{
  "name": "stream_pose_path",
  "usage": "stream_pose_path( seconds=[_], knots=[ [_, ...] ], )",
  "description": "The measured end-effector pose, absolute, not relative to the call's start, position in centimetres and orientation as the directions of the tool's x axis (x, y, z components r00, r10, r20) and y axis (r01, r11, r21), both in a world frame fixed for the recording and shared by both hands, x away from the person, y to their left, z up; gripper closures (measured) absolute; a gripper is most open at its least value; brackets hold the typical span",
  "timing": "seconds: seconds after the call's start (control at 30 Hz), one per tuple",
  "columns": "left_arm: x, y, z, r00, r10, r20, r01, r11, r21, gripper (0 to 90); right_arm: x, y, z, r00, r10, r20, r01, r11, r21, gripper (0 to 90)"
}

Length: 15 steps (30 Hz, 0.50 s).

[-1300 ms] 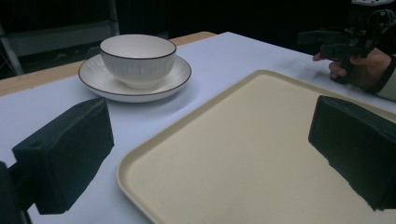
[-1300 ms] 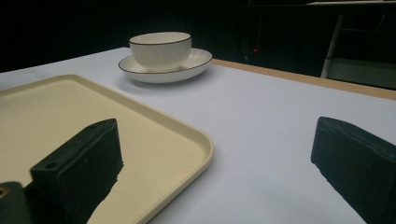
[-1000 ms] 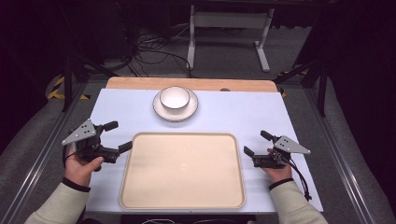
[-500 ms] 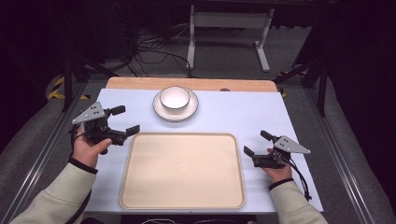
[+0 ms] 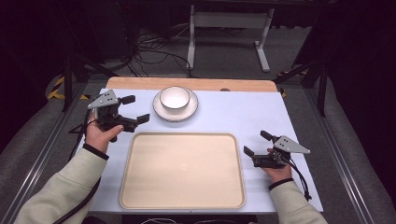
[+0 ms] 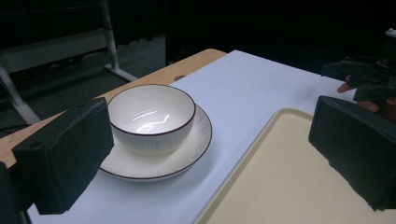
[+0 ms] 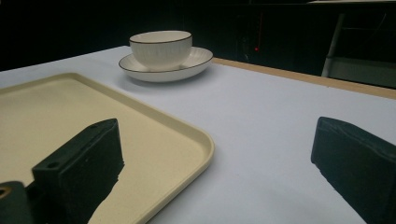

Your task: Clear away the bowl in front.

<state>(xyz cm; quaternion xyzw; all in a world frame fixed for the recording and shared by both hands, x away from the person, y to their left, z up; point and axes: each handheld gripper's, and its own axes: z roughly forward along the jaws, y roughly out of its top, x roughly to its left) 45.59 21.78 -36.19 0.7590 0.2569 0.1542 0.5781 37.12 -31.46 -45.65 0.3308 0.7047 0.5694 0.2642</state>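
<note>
**Both my grippers open, the left one nearest the bowl**

From the high view, I hold my left gripper (image 5: 135,109) at about 10 o'clock on the table (image 5: 233,112), above its white surface, just off the far left corner of the tray (image 5: 182,170). Its jaws are spread wide and hold nothing. They point toward the white bowl (image 5: 175,99), which sits in a white plate (image 5: 190,108) at 12 o'clock, near the table's far wooden edge.

My left gripper view adds detail that the high view lacks: the bowl (image 6: 152,116) has a thin dark rim and ribbed sides, and it stands upright in the middle of the plate (image 6: 187,154), which is dark-rimmed too. The bowl lies between my two jaws but farther out, apart from both. At 2 o'clock in this view, my other hand and its gripper appear beyond the tray (image 6: 289,182).

My right gripper (image 5: 256,143) rests at 4 o'clock, just beside the tray's right edge, jaws wide apart and empty. Its own view looks low across the table: one jaw hangs over the tray's corner (image 7: 154,140), the other over bare table, with the bowl (image 7: 161,48) and plate (image 7: 196,58) well off at 11 o'clock.
</note>
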Motion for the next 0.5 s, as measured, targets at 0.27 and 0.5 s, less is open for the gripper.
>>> stream_pose_path(
  seconds=[0.27,0.5],
  knots=[
    [47.6,20.7,-35.9,0.821,0.565,-0.086,0.235,-0.197,0.952,0.6,37.1,-31.4,-45.7,-0.641,0.767,0.005,0.167,0.133,0.977,2.4],
    [49.1,19.8,-35.9,0.822,0.562,-0.094,0.244,-0.198,0.949,0.6,37.1,-31.4,-45.7,-0.640,0.769,0.004,0.168,0.135,0.977,2.5]
  ],
)
